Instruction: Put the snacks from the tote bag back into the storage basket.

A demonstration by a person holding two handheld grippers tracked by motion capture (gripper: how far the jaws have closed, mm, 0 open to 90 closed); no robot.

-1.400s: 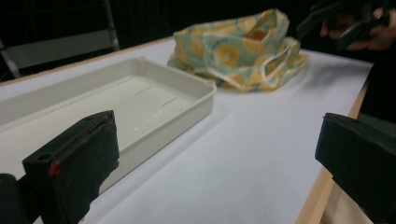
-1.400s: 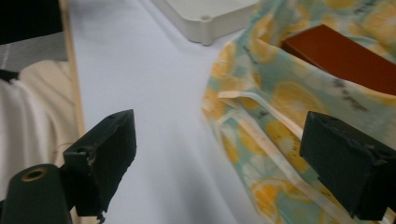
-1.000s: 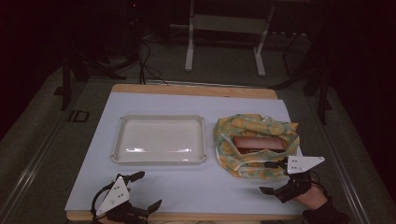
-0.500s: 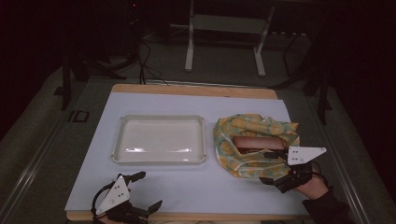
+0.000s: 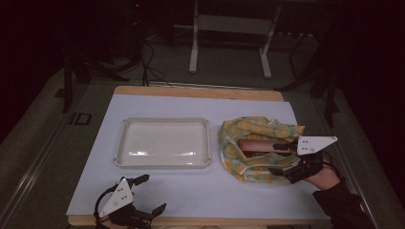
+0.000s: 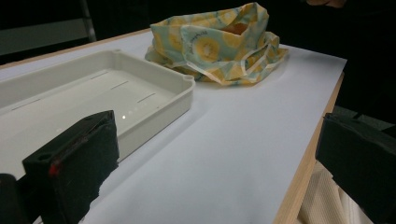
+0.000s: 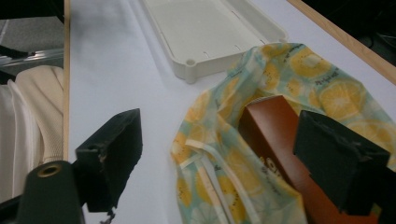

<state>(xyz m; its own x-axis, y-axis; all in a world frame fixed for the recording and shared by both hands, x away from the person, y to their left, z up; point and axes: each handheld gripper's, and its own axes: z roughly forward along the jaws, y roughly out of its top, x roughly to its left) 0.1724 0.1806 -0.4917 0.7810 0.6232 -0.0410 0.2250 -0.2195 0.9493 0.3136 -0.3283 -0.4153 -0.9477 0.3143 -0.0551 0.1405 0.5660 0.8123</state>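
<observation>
A yellow lemon-print cloth bag (image 5: 248, 167) lies open on the right of the table, with a brown box (image 5: 258, 145) inside it. My right gripper (image 5: 278, 159) hovers over the bag's right side. Its jaws are open and have just been closing. In the right gripper view the bag's rim (image 7: 210, 154) and the box end (image 7: 271, 130) lie between the jaws (image 7: 224, 158), with no pad pressing on them. My left gripper (image 5: 152, 193) rests at the table's front left, wide open and holding nothing (image 6: 217, 163). An empty white tray (image 5: 162, 164) sits mid-table, left of the bag (image 6: 219, 42).
A white sheet (image 5: 200, 191) covers the table, with a wooden edge (image 5: 200, 91) at the back. Metal stand legs (image 5: 193, 52) and cables are on the floor beyond. A cream sleeve (image 7: 37, 107) shows past the front edge.
My right gripper has risen and moved away from the front edge, onto the bag's right side over the box. The left gripper, tray and bag have stayed put.
</observation>
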